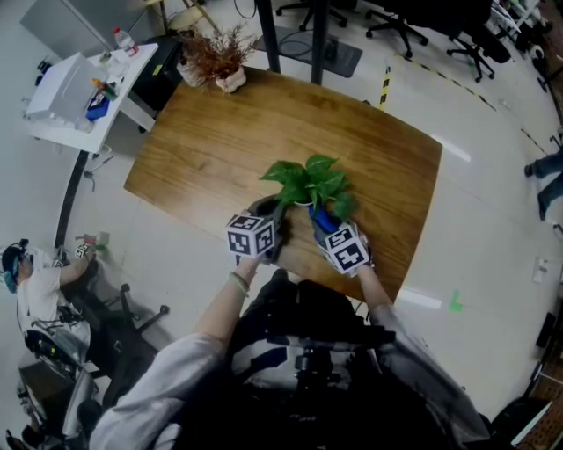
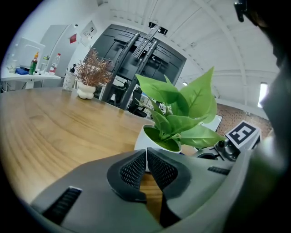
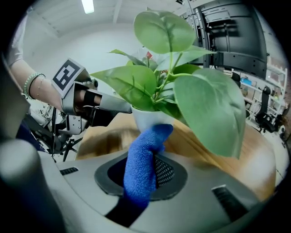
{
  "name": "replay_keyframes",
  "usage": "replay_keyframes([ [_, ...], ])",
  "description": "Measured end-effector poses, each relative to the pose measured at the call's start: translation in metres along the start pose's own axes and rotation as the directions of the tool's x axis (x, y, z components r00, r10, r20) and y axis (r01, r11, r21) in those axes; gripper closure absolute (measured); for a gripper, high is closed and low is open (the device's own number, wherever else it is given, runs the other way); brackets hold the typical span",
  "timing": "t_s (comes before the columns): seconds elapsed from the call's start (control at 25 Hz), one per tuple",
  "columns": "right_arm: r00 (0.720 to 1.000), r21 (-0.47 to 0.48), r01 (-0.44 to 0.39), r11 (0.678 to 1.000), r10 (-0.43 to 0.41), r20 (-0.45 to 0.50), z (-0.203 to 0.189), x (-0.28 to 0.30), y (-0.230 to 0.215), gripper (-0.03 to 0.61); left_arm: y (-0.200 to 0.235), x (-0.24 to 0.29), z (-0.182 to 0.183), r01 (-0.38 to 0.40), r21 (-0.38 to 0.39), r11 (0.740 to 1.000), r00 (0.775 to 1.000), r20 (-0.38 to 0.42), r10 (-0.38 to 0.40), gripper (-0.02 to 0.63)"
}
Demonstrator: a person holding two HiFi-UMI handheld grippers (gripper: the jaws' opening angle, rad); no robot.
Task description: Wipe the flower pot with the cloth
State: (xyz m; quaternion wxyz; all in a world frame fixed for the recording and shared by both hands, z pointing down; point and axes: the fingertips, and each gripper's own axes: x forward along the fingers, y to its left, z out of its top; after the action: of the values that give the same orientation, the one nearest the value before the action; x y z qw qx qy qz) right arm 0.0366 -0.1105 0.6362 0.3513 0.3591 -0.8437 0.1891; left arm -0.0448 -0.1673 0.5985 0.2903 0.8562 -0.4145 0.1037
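A leafy green plant stands in a white flower pot (image 1: pixel 303 204) near the front of the wooden table (image 1: pixel 202 149). My right gripper (image 1: pixel 322 217) is shut on a blue cloth (image 3: pixel 142 170), and the cloth's upper end rests against the pot's wall (image 3: pixel 149 119) under the leaves. Just left of the pot is my left gripper (image 1: pixel 269 211); in the left gripper view its pads (image 2: pixel 136 169) meet with nothing between them, and the pot (image 2: pixel 146 138) sits right behind the tips. The leaves hide most of the pot from above.
A dried brown plant in a white vase (image 1: pixel 220 60) stands at the table's far left corner. A white side table (image 1: pixel 75 92) with bottles is beyond it. A person sits at the lower left (image 1: pixel 35 286). Office chairs (image 1: pixel 396 18) stand behind the table.
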Motion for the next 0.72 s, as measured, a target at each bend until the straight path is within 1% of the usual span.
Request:
replay_keyframes([
  [0.2, 0.997, 0.085, 0.074, 0.994, -0.075, 0.012, -0.008, -0.011, -0.029, 0.494, -0.008, -0.001, -0.010, 0.021, 0.012, 1.000, 1.000, -0.018, -0.021, 0.609],
  [0.36, 0.992, 0.104, 0.120, 0.987, -0.123, 0.019, -0.005, -0.016, -0.054, 0.494, -0.016, 0.000, -0.016, 0.036, 0.019, 0.999, 0.999, -0.036, -0.035, 0.609],
  [0.52, 0.993, 0.051, 0.105, 0.993, -0.108, 0.047, 0.012, -0.015, -0.057, 0.494, -0.016, 0.002, -0.017, 0.044, 0.022, 0.999, 0.998, -0.039, -0.043, 0.609],
  [0.72, 0.997, -0.011, 0.045, 0.999, -0.044, 0.071, 0.028, -0.004, -0.037, 0.494, -0.010, 0.004, -0.021, 0.044, 0.052, 0.998, 0.996, -0.073, -0.040, 0.609],
])
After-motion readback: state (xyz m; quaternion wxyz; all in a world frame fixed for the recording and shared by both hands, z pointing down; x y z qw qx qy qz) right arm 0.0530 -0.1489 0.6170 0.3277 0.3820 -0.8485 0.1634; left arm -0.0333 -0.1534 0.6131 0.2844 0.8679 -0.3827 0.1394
